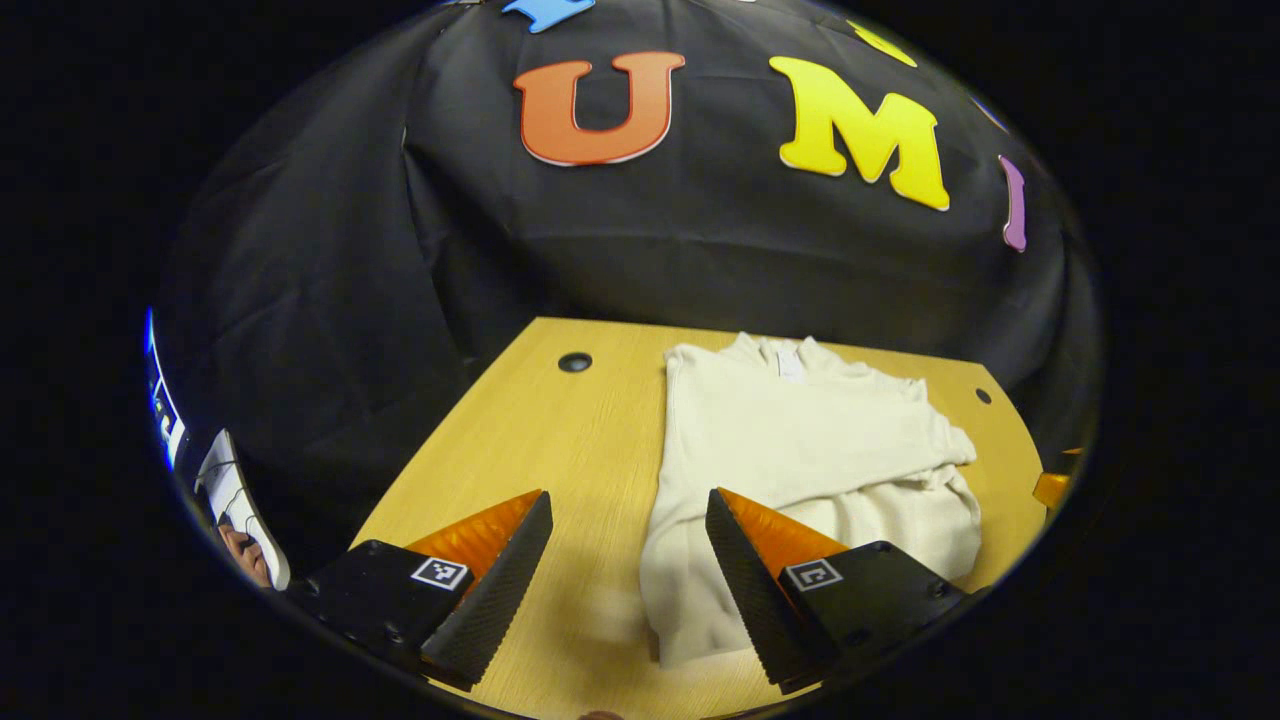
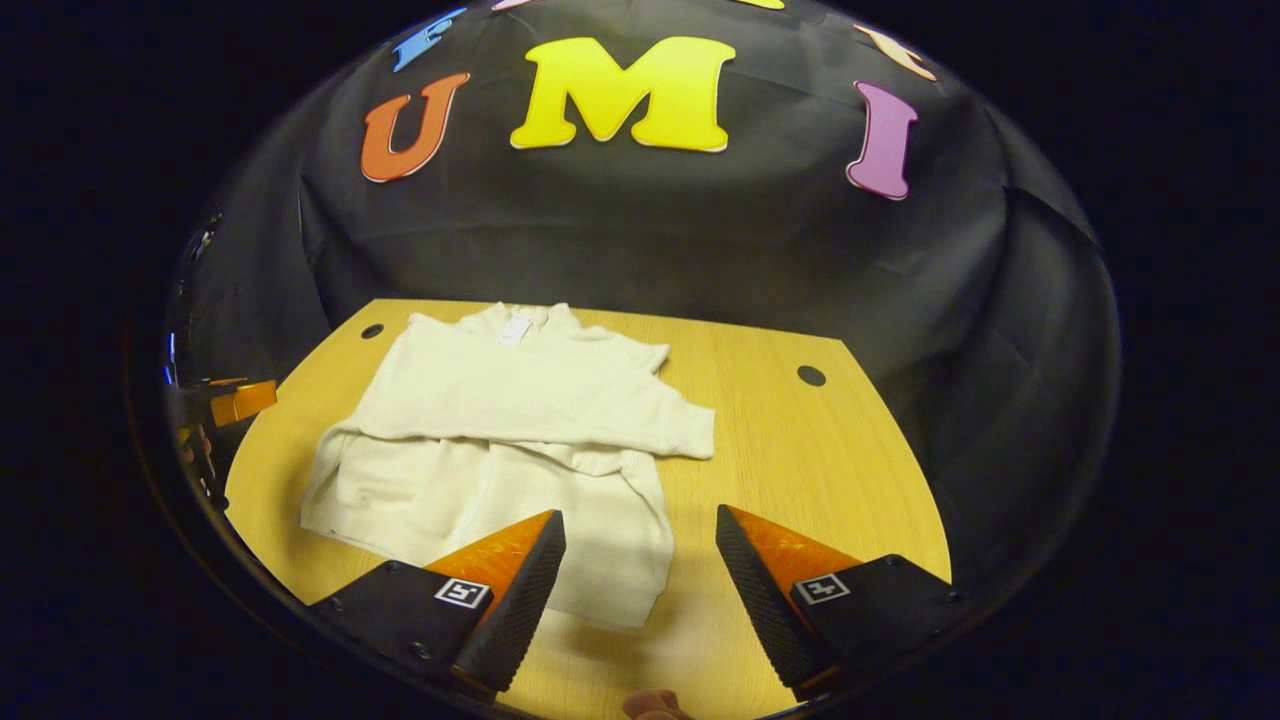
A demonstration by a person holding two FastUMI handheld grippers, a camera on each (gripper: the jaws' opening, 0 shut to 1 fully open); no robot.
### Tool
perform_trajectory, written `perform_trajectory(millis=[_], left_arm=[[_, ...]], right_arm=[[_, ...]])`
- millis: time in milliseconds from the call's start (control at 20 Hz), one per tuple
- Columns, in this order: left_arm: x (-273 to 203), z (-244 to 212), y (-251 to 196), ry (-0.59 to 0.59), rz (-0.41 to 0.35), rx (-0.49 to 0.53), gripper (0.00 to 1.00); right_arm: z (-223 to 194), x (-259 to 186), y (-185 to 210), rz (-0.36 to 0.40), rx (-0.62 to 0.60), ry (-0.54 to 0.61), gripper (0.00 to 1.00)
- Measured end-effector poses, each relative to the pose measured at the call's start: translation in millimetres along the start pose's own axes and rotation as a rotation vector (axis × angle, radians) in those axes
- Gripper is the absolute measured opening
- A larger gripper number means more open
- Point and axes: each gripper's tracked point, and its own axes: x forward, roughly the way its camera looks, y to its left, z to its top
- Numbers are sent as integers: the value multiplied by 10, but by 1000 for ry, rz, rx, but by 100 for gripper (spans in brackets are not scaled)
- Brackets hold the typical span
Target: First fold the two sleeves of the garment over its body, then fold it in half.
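Both the left gripper (image 1: pixel 628 560) and the right gripper (image 2: pixel 640 575) are hovering with jaws spread wide and empty above the cream sweatshirt (image 2: pixel 500 440), which is lying with sleeves folded across its body on the wooden table (image 2: pixel 800 450).

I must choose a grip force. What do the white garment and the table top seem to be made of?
The garment looks like soft, matte knit cloth, perhaps cotton fleece: it lies in limp folds and shows no shine. The table looks like light wood or wood-pattern laminate, smooth with a fine grain; which one, I cannot tell.
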Motion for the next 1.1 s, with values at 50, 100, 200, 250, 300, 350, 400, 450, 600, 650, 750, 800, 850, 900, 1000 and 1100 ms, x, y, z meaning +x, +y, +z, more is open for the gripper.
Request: perform_trajectory(millis=[50,100,200,250,300,350,400,450,600,650,750,800,850,900,1000,1100], left_arm=[[19,-146,-8,37,0,-1,99],[41,-294,-33,77,-2,3,99],[85,-568,-94,149,-14,29,99],[100,-710,-127,196,-23,37,99],[120,-821,-142,236,-24,33,99],[160,-936,-165,283,-33,17,99],[164,-1064,-196,346,-41,-3,99],[157,-1162,-227,398,-45,-25,99],[133,-1370,-326,521,-55,-61,98],[112,-1382,-327,544,-48,-60,98],[122,-1363,-342,574,-46,-32,97],[126,-1339,-351,588,-48,-22,97],[119,-1337,-364,622,-49,-19,97],[113,-1317,-372,651,-48,-21,95],[97,-1289,-383,706,-45,-29,95],[71,-1246,-385,745,-54,-19,96]], right_arm=[[-80,45,37,6,-13,20,94],[-150,100,87,18,-19,43,94],[-305,221,170,37,-3,97,94],[-382,299,184,37,5,125,94],[-444,358,188,36,13,151,95],[-536,424,204,40,28,186,95],[-630,472,235,51,55,231,94],[-701,514,224,46,86,267,94],[-867,629,129,5,132,363,94],[-922,688,103,-4,131,380,94],[-996,719,121,-1,109,415,94],[-1042,740,117,-2,96,437,94],[-1078,762,139,-3,86,454,94],[-1129,798,128,-16,74,470,94],[-1138,827,156,-17,82,493,94],[-1154,823,155,-18,134,542,94]])
